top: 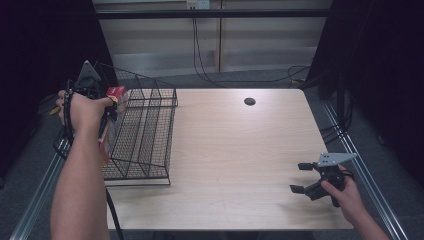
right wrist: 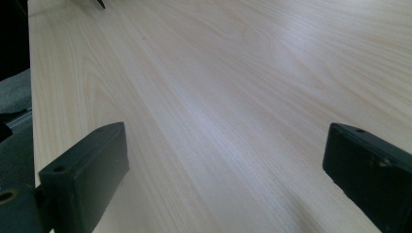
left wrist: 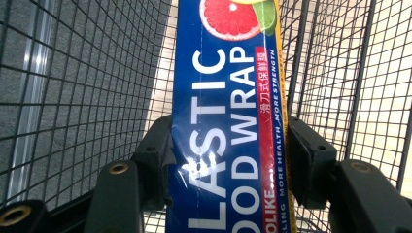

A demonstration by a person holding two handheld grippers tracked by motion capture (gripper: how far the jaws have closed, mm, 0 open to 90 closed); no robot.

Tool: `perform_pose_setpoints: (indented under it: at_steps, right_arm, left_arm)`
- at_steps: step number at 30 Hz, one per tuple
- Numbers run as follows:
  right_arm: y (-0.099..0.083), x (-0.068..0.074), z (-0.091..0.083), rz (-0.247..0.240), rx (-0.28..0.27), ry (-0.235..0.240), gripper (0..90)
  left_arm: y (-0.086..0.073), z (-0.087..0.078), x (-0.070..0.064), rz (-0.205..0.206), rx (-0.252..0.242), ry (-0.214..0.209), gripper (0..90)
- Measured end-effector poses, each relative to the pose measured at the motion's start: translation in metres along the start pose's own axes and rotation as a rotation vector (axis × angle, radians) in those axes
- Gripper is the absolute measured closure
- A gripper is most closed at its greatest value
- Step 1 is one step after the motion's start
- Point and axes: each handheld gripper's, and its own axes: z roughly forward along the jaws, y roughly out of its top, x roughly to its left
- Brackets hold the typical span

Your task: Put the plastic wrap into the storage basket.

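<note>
A long blue plastic wrap box (left wrist: pixel 228 121) with white lettering and a grapefruit picture stands on end inside the black wire basket (top: pixel 145 130) at the table's left side. My left gripper (top: pixel 106 107) is shut on this box (top: pixel 111 117), one jaw on each long side; its red end sticks up above the hand. In the left gripper view my left gripper (left wrist: pixel 228 160) pinches the box with basket mesh all around. My right gripper (top: pixel 301 177) hovers open near the table's front right edge, and in its own view my right gripper (right wrist: pixel 223 170) has bare wood between its jaws.
The wooden table (top: pixel 240 150) has a dark round hole (top: pixel 249 101) near its far edge. Cables (top: pixel 210 75) run across the floor behind the table. Metal rails (top: pixel 360 160) flank the table on both sides.
</note>
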Motion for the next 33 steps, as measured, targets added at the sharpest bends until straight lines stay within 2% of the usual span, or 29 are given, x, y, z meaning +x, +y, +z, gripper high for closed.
perform_pose_setpoints:
  at_steps: [3, 5, 7, 12, 15, 18, 21, 22, 23, 24, 27, 29, 30, 32, 33]
  right_arm:
    - [0.0, 0.0, 0.0, -0.002, 0.001, 0.005, 2.5]
    - [-0.001, -0.001, 0.0, -0.001, 0.001, 0.002, 2.5]
    - [-0.001, -0.001, 0.0, -0.002, 0.0, 0.004, 2.5]
    - [0.001, -0.002, -0.001, 0.003, -0.007, 0.005, 2.4]
    - [0.001, -0.002, 0.001, -0.004, -0.006, 0.002, 2.5]
    - [0.001, -0.001, 0.0, -0.003, -0.006, 0.005, 2.4]
    - [0.001, -0.002, -0.001, 0.003, -0.009, 0.002, 2.4]
    - [0.0, -0.002, -0.002, 0.0, -0.01, -0.001, 2.4]
    - [0.0, -0.002, -0.002, 0.002, -0.008, 0.002, 2.4]
    - [0.0, -0.002, -0.002, 0.004, -0.006, 0.003, 2.4]
    - [0.0, -0.001, -0.002, 0.002, -0.007, 0.004, 2.4]
    - [0.0, 0.0, -0.003, 0.002, -0.011, 0.003, 2.5]
    - [0.0, 0.0, -0.003, -0.001, -0.012, -0.002, 2.4]
    - [0.0, 0.0, -0.004, -0.002, -0.016, -0.006, 2.4]
    - [-0.001, 0.0, -0.004, 0.0, -0.014, -0.004, 2.5]
  left_arm:
    - [0.0, 0.001, 0.0, -0.001, 0.01, -0.007, 43.8]
    - [0.0, 0.003, 0.0, -0.009, 0.007, 0.0, 43.6]
    - [0.001, 0.004, 0.0, 0.002, 0.009, 0.013, 43.4]
    - [-0.001, 0.008, 0.002, -0.008, 0.019, 0.004, 42.7]
    - [0.0, 0.008, 0.005, -0.001, 0.024, 0.001, 42.4]
    - [0.0, 0.009, 0.005, -0.022, 0.036, -0.007, 42.2]
    - [0.0, 0.009, 0.006, -0.017, 0.047, -0.007, 41.5]
    - [0.001, 0.007, 0.006, -0.019, 0.025, 0.006, 40.9]
    - [0.001, 0.004, 0.006, -0.036, -0.005, -0.002, 40.7]
    - [0.001, 0.001, 0.006, -0.035, -0.025, -0.009, 39.1]
    - [0.002, -0.004, 0.004, -0.036, -0.02, -0.01, 38.8]
    - [0.001, -0.009, -0.002, -0.015, -0.031, -0.018, 37.2]
    - [0.001, -0.01, -0.005, -0.014, -0.046, -0.023, 36.3]
    - [0.001, -0.012, -0.007, -0.007, -0.046, -0.032, 35.8]
    - [0.0, -0.014, -0.013, 0.002, -0.054, -0.038, 34.8]
